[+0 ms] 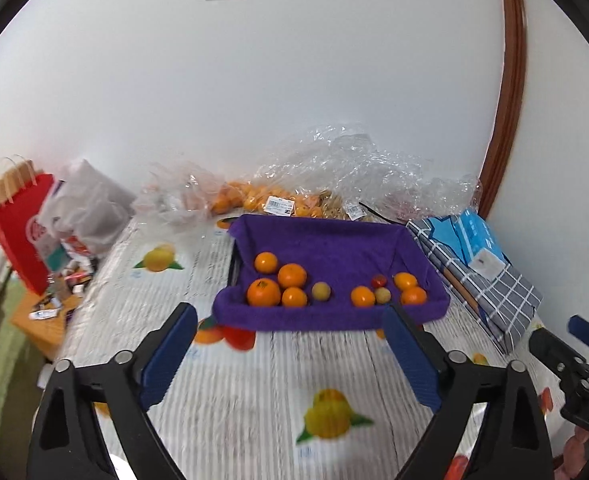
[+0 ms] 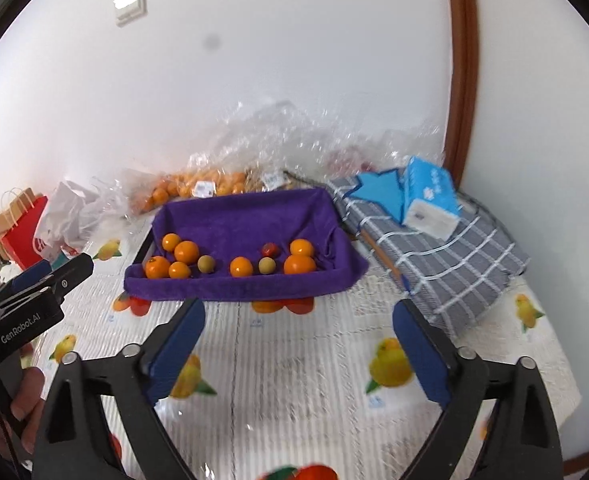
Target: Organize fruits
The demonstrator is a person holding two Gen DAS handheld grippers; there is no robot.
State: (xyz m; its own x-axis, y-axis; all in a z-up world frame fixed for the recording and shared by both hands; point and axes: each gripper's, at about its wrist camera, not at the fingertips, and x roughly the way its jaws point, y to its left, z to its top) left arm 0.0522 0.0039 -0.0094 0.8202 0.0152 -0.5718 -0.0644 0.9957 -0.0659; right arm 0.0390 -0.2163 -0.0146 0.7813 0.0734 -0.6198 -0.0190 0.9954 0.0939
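Observation:
A tray lined with a purple towel [image 1: 334, 240] [image 2: 246, 216] stands on the table ahead of both grippers. In it lie several oranges, one cluster at the left [image 1: 263, 292] [image 2: 186, 252] and others at the right [image 1: 413, 295] [image 2: 299, 265]. Two small yellow-green fruits [image 1: 321, 291] [image 2: 206, 264] and a small red fruit [image 1: 379, 280] [image 2: 270, 249] lie among them. My left gripper [image 1: 290, 314] is open and empty, in front of the tray's near edge. My right gripper [image 2: 299, 308] is also open and empty, just short of the tray.
Clear plastic bags of oranges [image 1: 246, 196] are piled against the wall behind the tray. A blue tissue box [image 2: 430, 196] sits on a grey checked bundle [image 2: 454, 264] at the right. A red paper bag [image 1: 22, 232] and a white bag [image 1: 86, 204] stand at the left. A fruit-print cloth [image 1: 254, 380] covers the table.

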